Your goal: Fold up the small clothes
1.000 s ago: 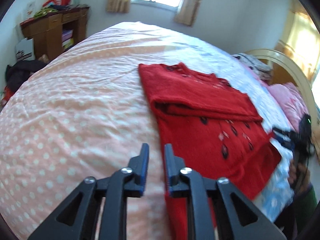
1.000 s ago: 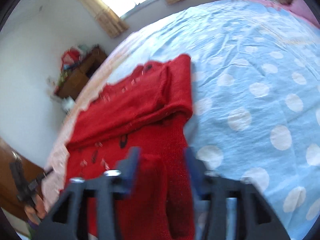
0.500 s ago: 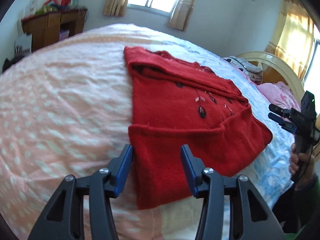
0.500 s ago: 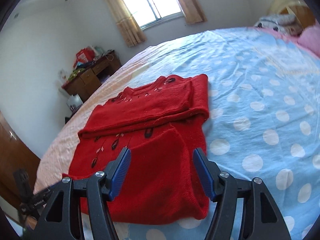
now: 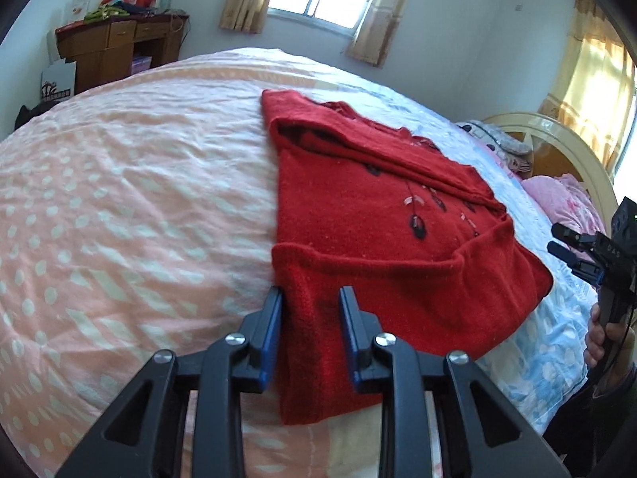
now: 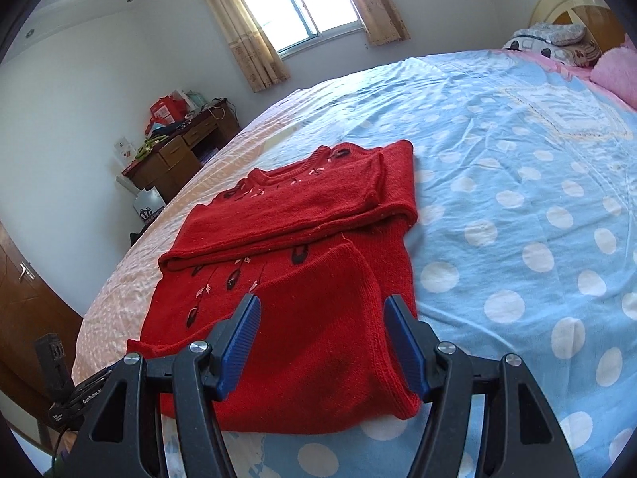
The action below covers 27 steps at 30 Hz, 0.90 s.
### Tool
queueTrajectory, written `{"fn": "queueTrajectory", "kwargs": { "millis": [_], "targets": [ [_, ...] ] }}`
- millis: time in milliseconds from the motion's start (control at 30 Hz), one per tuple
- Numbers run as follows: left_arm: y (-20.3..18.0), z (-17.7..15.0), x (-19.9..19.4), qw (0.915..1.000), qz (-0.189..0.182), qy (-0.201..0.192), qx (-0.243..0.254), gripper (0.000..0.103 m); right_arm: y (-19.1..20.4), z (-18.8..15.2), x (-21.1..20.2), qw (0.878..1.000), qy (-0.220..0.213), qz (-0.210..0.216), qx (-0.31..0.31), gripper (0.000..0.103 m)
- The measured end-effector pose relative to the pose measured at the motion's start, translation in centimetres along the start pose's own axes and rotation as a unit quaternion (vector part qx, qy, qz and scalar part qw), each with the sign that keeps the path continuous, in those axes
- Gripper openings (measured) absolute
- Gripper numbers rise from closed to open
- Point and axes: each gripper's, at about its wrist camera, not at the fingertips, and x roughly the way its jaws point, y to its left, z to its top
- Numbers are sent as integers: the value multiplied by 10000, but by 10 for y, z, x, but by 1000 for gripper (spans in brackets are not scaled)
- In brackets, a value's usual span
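Note:
A red knit sweater (image 5: 378, 235) with small dark and pink leaf motifs lies flat on the bed, both sleeves folded over its body. In the right wrist view the sweater (image 6: 302, 247) fills the near centre. My left gripper (image 5: 310, 310) is open, its blue pads straddling the sweater's near left edge just above the folded sleeve. My right gripper (image 6: 320, 318) is open wide and hovers over the near folded sleeve, holding nothing. The right gripper also shows at the far right of the left wrist view (image 5: 573, 247).
The bed sheet is pink with white dots (image 5: 119, 219) on one half and blue with white dots (image 6: 537, 207) on the other. Pillows (image 6: 557, 40) and a headboard lie at one end. A wooden desk (image 5: 115, 47) with clutter stands by the wall.
Both grippers opened and drew back from the sweater. The near sleeve now lies folded across the body. The left gripper's opening has since narrowed somewhat.

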Motion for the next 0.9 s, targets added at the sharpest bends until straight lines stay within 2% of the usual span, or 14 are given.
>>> {"fn": "queueTrajectory", "kwargs": {
  "millis": [33,67,100,233,367,467,567,633,733,800,833,867,900],
  "targets": [
    [-3,-1,-2,9999,-56,-71,79,24,-1,-1,-1,10000,-6,-28,-7,65],
    [-6,-2,-4,9997,-116,-129,146,15,-2,-1,-1,10000,-10,-45,-19,65],
    [-10,-2,-6,9994,-166,-170,237,14,-2,-2,-2,10000,-16,-78,-44,65],
    [-16,0,0,9992,-100,-112,376,14,-7,0,-7,9994,-26,-251,-217,65],
    [-15,4,12,9995,-14,133,301,14,-8,4,-4,9987,71,-258,-428,65],
    [-17,6,14,9993,-17,158,327,21,1,7,6,9965,217,-243,-774,65],
    [-21,5,13,9991,-62,161,380,33,12,9,24,9922,366,-279,-1158,65],
    [-24,3,13,9989,-26,125,442,33,17,10,39,9897,453,-308,-1321,65],
    [-23,4,14,9991,-15,128,409,25,19,10,66,9869,636,-388,-1430,65],
    [-19,5,14,9994,2,136,314,9,20,6,83,9848,838,-366,-1476,65],
    [-17,5,13,9996,-18,137,246,8,22,3,84,9836,779,-439,-1565,65],
    [-16,5,11,9997,-62,121,204,6,25,0,83,9819,705,-497,-1687,63],
    [-15,5,9,9998,-78,85,185,6,28,-1,81,9804,679,-535,-1769,43]
  ]
}}
